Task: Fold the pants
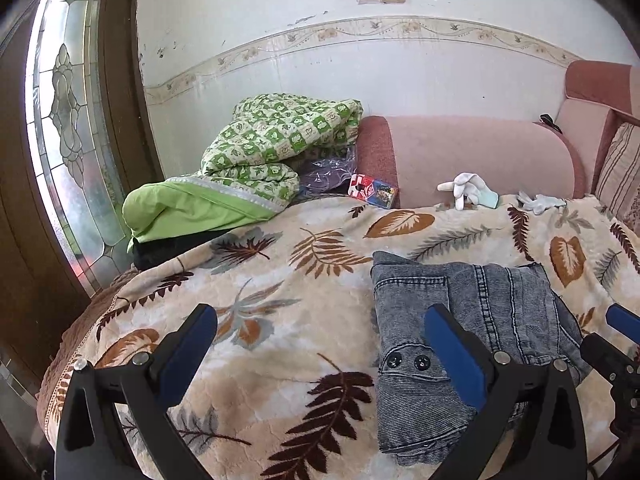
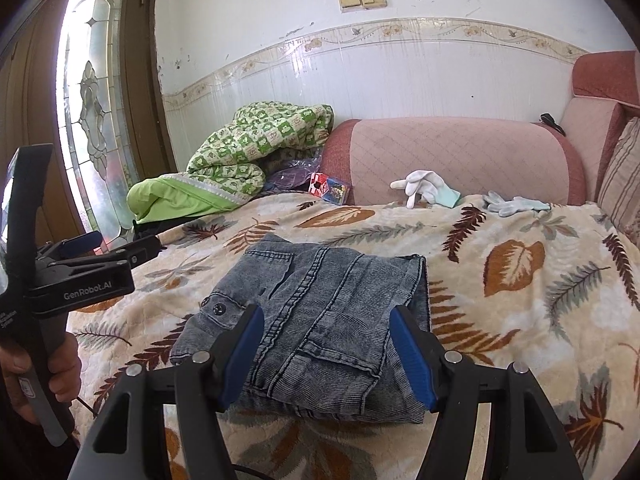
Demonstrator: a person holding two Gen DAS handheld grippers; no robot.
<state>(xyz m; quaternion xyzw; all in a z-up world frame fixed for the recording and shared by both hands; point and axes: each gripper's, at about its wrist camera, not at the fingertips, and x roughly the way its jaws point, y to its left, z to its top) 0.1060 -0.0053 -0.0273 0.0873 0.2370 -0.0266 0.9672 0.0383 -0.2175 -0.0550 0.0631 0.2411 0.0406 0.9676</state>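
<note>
The grey-blue denim pants (image 2: 320,320) lie folded into a compact stack on the leaf-patterned blanket (image 2: 520,280); they also show in the left wrist view (image 1: 460,320). My right gripper (image 2: 326,352) is open, hovering just above the near edge of the stack, holding nothing. My left gripper (image 1: 320,344) is open and empty above the blanket, to the left of the pants, its right finger (image 1: 452,352) over the stack's left part. The left gripper also shows from the side in the right wrist view (image 2: 92,248).
A green quilt (image 1: 272,148) is piled at the back left beside a glass door (image 1: 68,128). A pink sofa back (image 1: 472,156) runs behind. White gloves (image 1: 468,190) and a small colourful box (image 1: 374,192) lie at the blanket's far edge.
</note>
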